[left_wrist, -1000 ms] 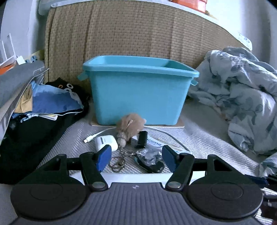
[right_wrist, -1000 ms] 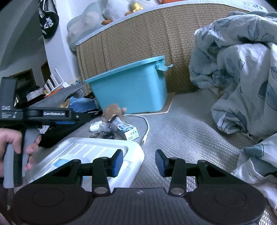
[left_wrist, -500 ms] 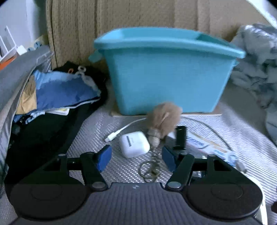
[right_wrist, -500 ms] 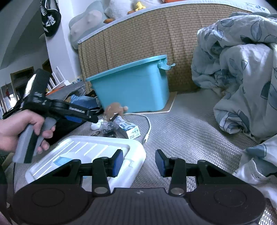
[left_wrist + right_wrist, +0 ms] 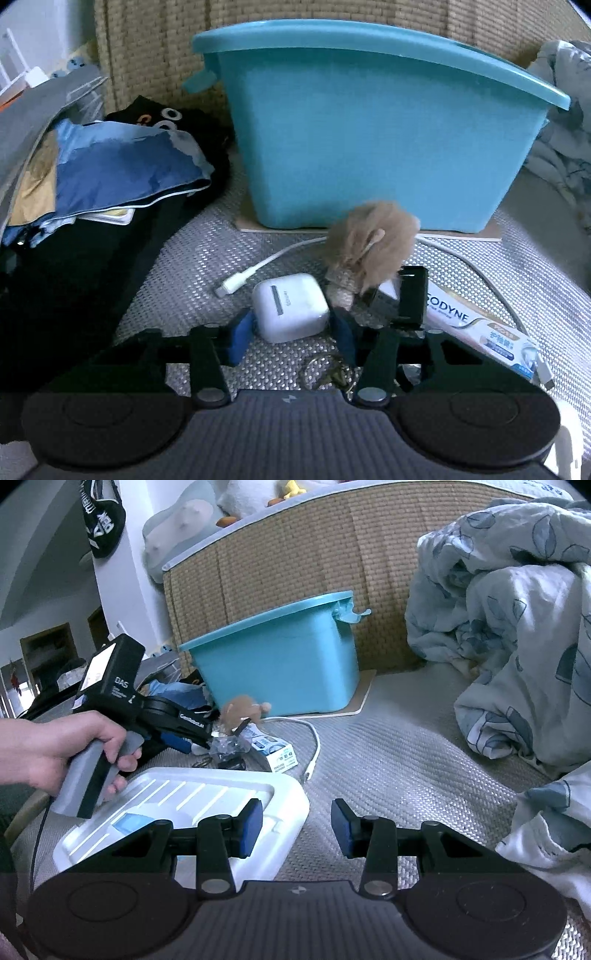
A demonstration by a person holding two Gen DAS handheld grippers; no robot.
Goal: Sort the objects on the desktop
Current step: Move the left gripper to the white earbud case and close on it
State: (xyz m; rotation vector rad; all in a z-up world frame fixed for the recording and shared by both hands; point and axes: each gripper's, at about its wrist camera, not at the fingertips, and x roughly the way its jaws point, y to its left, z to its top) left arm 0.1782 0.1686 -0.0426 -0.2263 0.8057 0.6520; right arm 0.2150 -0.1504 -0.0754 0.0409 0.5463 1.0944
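Teal bin (image 5: 369,122) at 12 o'clock, interior hidden. Left gripper (image 5: 291,334) fingers wide, straddling white earbud case (image 5: 290,312). Right gripper (image 5: 296,827) fingers wide, empty.

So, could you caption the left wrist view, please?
Open left gripper straddling a white earbud case before the teal bin.

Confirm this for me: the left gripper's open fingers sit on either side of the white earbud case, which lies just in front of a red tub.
One thing is wrong: the tub is teal, not red, as the left wrist view shows. The rest holds: the left gripper is open, with its fingers on either side of the white earbud case, which lies in front of that tub.
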